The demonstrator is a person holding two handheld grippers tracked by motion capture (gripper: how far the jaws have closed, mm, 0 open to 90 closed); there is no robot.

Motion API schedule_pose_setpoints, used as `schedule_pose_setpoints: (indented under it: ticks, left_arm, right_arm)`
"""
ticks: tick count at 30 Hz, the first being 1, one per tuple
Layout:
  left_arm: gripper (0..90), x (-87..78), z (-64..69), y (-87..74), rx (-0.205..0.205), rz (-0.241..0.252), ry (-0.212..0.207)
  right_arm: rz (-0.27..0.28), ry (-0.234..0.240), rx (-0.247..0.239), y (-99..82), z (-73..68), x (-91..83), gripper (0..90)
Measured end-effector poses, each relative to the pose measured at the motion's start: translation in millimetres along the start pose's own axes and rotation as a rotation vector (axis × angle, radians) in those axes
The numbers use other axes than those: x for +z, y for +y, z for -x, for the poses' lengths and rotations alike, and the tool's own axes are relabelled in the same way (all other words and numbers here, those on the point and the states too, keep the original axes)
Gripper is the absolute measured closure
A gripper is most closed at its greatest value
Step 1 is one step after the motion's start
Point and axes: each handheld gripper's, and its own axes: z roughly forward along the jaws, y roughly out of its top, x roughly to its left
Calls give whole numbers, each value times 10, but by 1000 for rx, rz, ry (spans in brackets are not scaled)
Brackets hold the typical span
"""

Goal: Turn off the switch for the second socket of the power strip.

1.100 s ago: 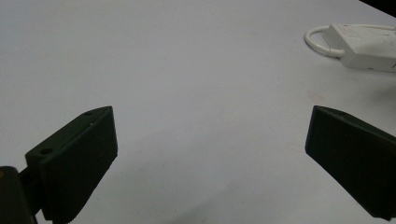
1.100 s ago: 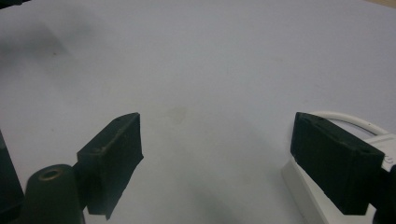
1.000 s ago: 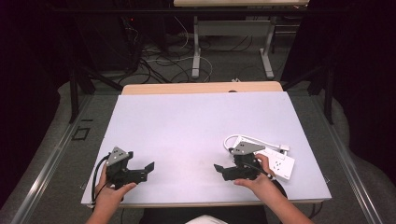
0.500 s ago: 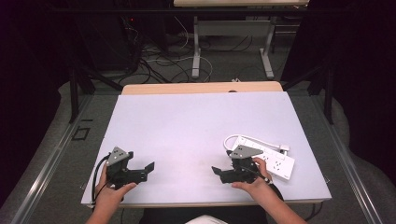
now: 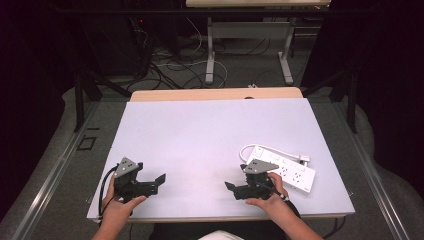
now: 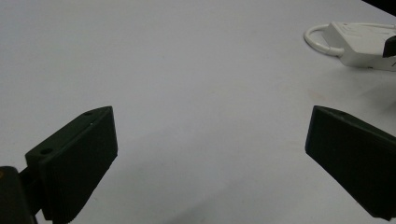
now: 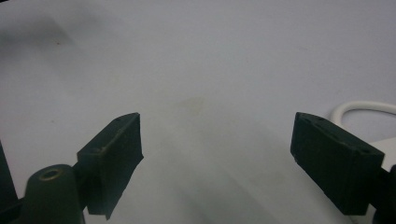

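A white power strip with its white cable looped at the left end lies on the table's right side. My right gripper sits just left of the strip near the front edge and points left. Its jaws stand wide apart over bare table, and the cable curves past the right jaw. My left gripper rests near the front left and points right. It is open with nothing between its fingers, and the power strip lies far ahead of it.
The white tabletop is bare through the middle and back, with a wooden strip along its far edge. Behind the table, a dark floor holds cables and the metal legs of a desk.
My right gripper has slid a little to the left, away from the power strip. The left gripper has stayed where it was.
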Motion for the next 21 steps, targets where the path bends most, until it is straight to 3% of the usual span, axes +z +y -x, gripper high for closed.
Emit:
schedule_pose_setpoints:
  ticks: [21]
  left_arm:
    - [22,17,9,-1,2,-5,-7]
  right_arm:
    - [-23,9,23,-90,-1,53,163]
